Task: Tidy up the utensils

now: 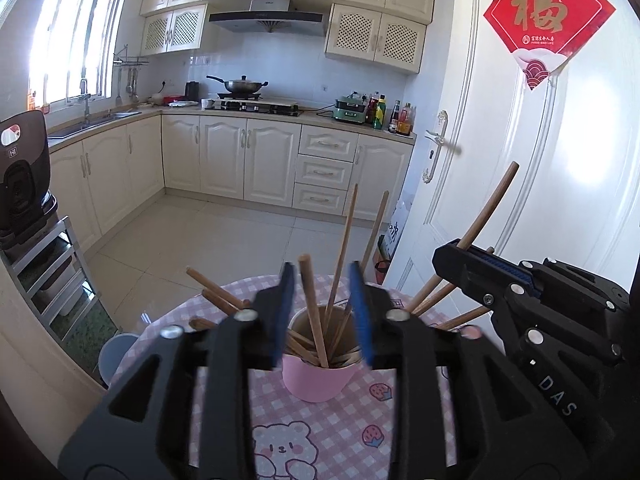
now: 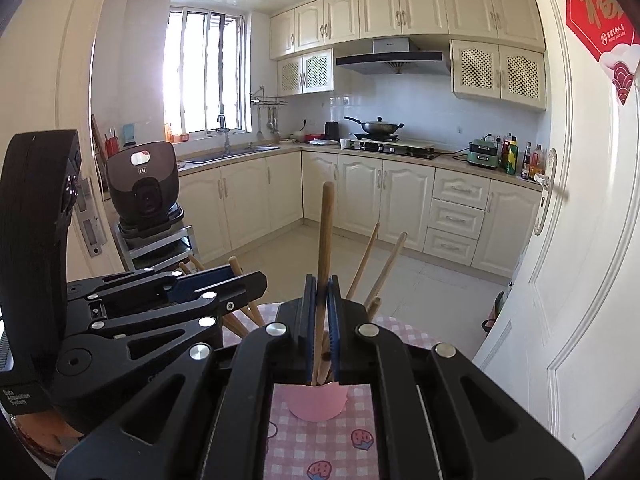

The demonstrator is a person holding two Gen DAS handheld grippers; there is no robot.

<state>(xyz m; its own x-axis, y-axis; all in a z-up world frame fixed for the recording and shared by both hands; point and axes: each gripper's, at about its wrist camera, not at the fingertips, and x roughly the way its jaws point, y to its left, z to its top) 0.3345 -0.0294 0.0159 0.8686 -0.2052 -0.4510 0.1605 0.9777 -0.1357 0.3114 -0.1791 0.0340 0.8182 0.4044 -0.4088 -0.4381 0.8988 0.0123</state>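
At lower centre of both views, the light, stiff wooden chopsticks (image 1: 316,320) stand loosely in the small pink cup (image 1: 316,380); the left gripper (image 1: 322,312) stands apart around one, while the right gripper (image 2: 322,320) clamps another mid-shaft, a sensible hold.

cup (image 1: 316,380): pink | chopsticks (image 1: 314,312): tan wood | tablecloth (image 1: 328,428): pink-white check (bears, strawberries)

Sunlit kitchen: cream cabinets (image 1: 256,160), tiled floor (image 1: 224,236), barred window (image 1: 76,36), white door (image 1: 540,152).
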